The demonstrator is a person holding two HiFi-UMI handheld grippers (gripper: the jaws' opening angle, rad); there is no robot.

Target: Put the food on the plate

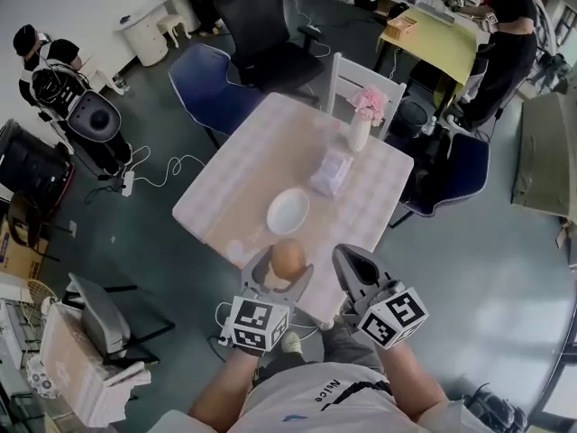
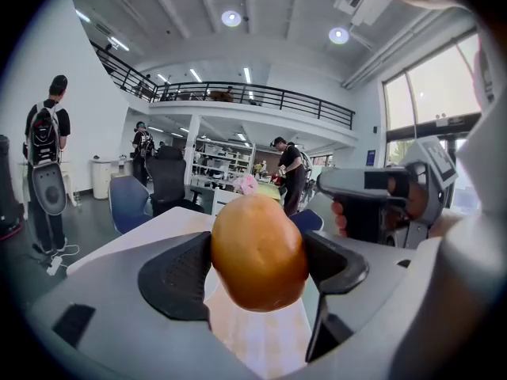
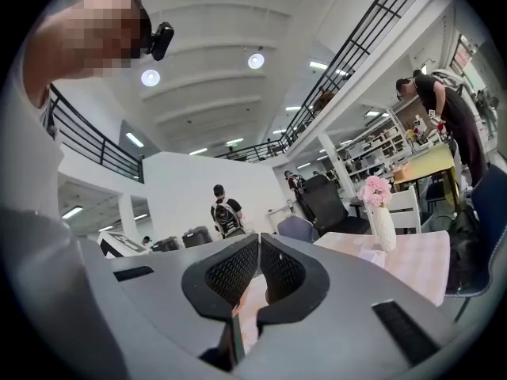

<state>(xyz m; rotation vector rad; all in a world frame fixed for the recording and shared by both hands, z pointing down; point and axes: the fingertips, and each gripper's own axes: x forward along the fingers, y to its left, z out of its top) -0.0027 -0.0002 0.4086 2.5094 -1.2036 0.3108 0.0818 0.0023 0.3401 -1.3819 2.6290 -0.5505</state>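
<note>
A brown potato-like piece of food (image 1: 288,258) (image 2: 257,252) is clamped between the jaws of my left gripper (image 1: 285,269) (image 2: 257,269), held above the near edge of the table. The white plate (image 1: 288,211) lies on the table just beyond it and holds nothing. My right gripper (image 1: 353,269) (image 3: 259,266) hovers to the right of the left one at the table's near edge, its jaws pressed together with nothing between them.
The pale checked table (image 1: 243,174) also carries a wrapped packet (image 1: 330,171) and a white vase of pink flowers (image 1: 362,120) (image 3: 379,212) at its far side. A white chair (image 1: 359,81), a blue chair (image 1: 212,84) and a black office chair (image 1: 257,25) stand around it. People stand farther off.
</note>
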